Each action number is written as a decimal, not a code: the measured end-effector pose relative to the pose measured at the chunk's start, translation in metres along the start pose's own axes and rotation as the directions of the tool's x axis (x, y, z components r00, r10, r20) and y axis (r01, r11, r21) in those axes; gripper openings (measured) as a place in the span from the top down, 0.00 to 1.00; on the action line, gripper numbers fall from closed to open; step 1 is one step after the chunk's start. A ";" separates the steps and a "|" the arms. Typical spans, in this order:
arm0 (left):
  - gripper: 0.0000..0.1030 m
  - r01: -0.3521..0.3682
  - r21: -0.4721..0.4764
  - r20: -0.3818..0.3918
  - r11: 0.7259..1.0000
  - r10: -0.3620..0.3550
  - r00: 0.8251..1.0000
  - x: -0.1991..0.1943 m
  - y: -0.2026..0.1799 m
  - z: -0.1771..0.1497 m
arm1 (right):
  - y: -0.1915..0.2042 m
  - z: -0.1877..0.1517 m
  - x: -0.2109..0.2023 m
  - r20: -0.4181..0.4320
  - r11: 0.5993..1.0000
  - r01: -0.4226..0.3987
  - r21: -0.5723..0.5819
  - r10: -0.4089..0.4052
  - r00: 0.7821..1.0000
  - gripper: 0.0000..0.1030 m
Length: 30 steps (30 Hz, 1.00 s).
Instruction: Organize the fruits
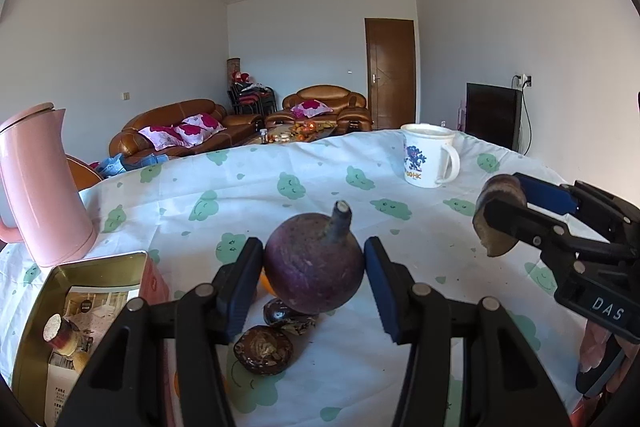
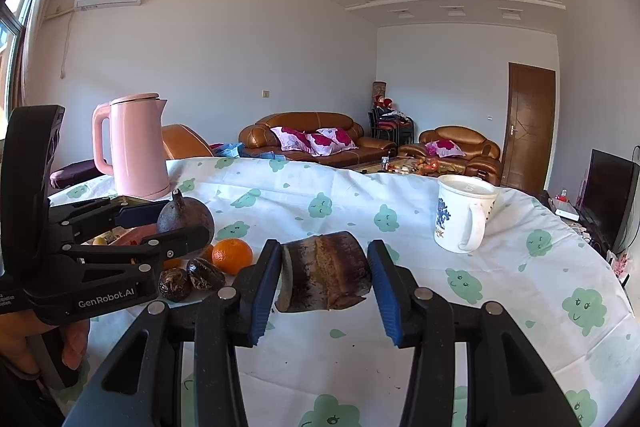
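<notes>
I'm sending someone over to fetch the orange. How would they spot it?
Start at the tall pink kettle on the cloud-print tablecloth. In front of it lies a small cluster of fruit; the round bright orange citrus sits beside two dark wrinkled fruits, the only vivid one.

Bright daylight from the window (image 2: 12, 27) — sharp focus, fisheye-bent, dark-cornered edges.

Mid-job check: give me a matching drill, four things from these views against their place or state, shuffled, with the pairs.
Things:
1. round purple fruit
2. brown chunk
3. orange
4. white mug

Places or states:
A. resting on the tablecloth beside two dark fruits
B. clamped in the right gripper
C. standing alone, handle showing
D. clamped in the left gripper

Pairs: 1-D, 2-B, 3-A, 4-C
</notes>
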<state>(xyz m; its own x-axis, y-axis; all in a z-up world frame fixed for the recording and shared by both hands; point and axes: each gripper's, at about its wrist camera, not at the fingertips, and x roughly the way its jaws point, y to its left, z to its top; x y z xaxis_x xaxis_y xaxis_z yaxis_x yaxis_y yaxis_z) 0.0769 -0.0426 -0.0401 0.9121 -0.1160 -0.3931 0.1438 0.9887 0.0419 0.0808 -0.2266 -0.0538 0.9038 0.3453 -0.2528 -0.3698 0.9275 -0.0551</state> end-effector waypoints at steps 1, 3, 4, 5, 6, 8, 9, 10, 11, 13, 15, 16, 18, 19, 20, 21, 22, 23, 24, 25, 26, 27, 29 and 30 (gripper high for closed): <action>0.48 0.000 0.000 0.002 1.000 0.000 1.000 0.000 0.000 0.000 | 0.000 0.000 0.000 0.002 1.000 0.000 0.000 0.000 1.000 0.55; 0.48 -0.003 -0.001 0.006 1.000 0.003 1.000 -0.002 0.000 0.000 | 0.000 0.000 -0.001 0.006 1.000 0.000 -0.001 0.000 1.000 0.55; 0.48 -0.004 0.000 0.009 1.000 0.004 1.000 -0.002 0.000 0.000 | 0.000 0.000 -0.002 0.008 1.000 0.000 -0.001 0.000 1.000 0.55; 0.48 -0.006 0.001 0.012 1.000 0.006 1.000 -0.003 -0.001 0.000 | 0.000 -0.001 -0.002 0.010 1.000 0.001 -0.001 0.000 1.000 0.55; 0.48 -0.008 0.001 0.015 1.000 0.008 1.000 -0.004 -0.001 0.000 | 0.001 -0.001 -0.003 0.012 1.000 0.001 -0.001 -0.001 1.000 0.55; 0.48 -0.012 0.002 0.021 1.000 0.012 1.000 -0.005 -0.001 0.000 | 0.001 -0.001 -0.004 0.018 1.000 0.001 -0.001 -0.001 1.000 0.55; 0.48 -0.016 0.001 0.024 1.000 0.016 1.000 -0.006 -0.001 0.000 | 0.001 -0.001 -0.005 0.021 1.000 0.002 -0.001 -0.002 1.000 0.55; 0.48 -0.019 0.000 0.028 1.000 0.019 0.999 -0.007 0.000 0.000 | 0.001 -0.001 -0.005 0.024 1.000 0.002 -0.001 -0.002 1.000 0.55; 0.48 -0.022 0.000 0.031 1.000 0.022 0.999 -0.008 0.000 -0.001 | 0.001 -0.001 -0.006 0.027 1.000 0.002 -0.001 -0.002 1.000 0.55; 0.48 -0.028 0.000 0.039 1.000 0.028 0.999 -0.010 0.000 -0.001 | 0.001 0.000 -0.007 0.031 1.000 0.002 -0.001 -0.002 1.000 0.55; 0.48 -0.035 0.002 0.048 0.999 0.035 0.998 -0.012 0.000 -0.001 | 0.001 -0.001 -0.008 0.036 1.000 0.004 -0.001 -0.004 0.999 0.55; 0.48 -0.037 0.004 0.052 0.999 0.037 0.998 -0.013 -0.001 -0.001 | 0.001 -0.001 -0.008 0.038 1.000 0.004 -0.002 -0.004 0.999 0.55; 0.48 -0.045 0.008 0.060 0.999 0.044 0.997 -0.014 -0.002 -0.001 | 0.001 0.000 -0.009 0.043 1.000 0.004 -0.003 -0.004 0.999 0.55; 0.48 -0.047 0.010 0.064 0.999 0.046 0.997 -0.016 -0.003 -0.001 | 0.001 0.000 -0.009 0.046 1.000 0.005 -0.003 -0.005 0.999 0.55; 0.48 -0.049 0.012 0.067 0.999 0.048 0.997 -0.016 -0.003 -0.001 | 0.001 0.000 -0.010 0.048 1.000 0.005 -0.004 -0.005 0.999 0.55; 0.48 -0.051 0.013 0.070 0.999 0.050 0.996 -0.017 -0.003 0.000 | 0.002 0.000 -0.010 0.050 1.000 0.005 -0.004 -0.005 0.999 0.55; 0.48 -0.053 0.014 0.073 0.999 0.052 0.996 -0.017 -0.003 0.000 | 0.002 0.000 -0.011 0.052 1.000 0.006 -0.004 -0.006 0.999 0.55; 0.48 -0.054 0.013 0.075 0.998 0.053 0.996 -0.018 -0.003 0.000 | 0.002 0.000 -0.011 0.054 1.000 0.006 -0.004 -0.006 0.999 0.55; 0.48 -0.056 0.011 0.077 0.998 0.055 0.996 -0.018 -0.002 0.000 | 0.002 0.000 -0.012 0.056 1.000 0.007 -0.005 -0.006 0.998 0.55; 0.48 -0.058 0.008 0.080 0.998 0.057 0.995 -0.019 -0.002 -0.001 | 0.002 0.000 -0.012 0.059 1.000 0.007 -0.005 -0.006 0.998 0.55; 0.48 -0.060 0.005 0.084 0.998 0.059 0.995 -0.020 -0.002 -0.001 | 0.002 0.000 -0.013 0.063 1.000 0.007 -0.005 -0.006 0.998 0.55; 0.48 -0.061 0.002 0.086 0.998 0.060 0.994 -0.021 -0.001 -0.001 | 0.002 -0.001 -0.013 0.067 1.000 0.006 -0.006 -0.006 0.998 0.55; 0.48 -0.063 -0.002 0.089 0.998 0.063 0.994 -0.021 0.000 -0.001 | 0.002 -0.001 -0.015 0.073 1.000 0.006 -0.009 -0.005 0.997 0.55; 0.48 -0.065 -0.004 0.091 0.998 0.065 0.994 -0.022 0.001 -0.001 | 0.003 -0.001 -0.015 0.076 1.000 0.006 -0.011 -0.005 0.997 0.55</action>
<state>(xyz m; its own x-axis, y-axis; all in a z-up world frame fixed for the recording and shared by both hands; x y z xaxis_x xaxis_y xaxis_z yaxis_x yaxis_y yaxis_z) 0.0567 -0.0392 -0.0326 0.9506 -0.0593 -0.3047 0.0824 0.9946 0.0635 0.0661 -0.2296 -0.0509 0.9196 0.3502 -0.1783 -0.3664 0.9281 -0.0670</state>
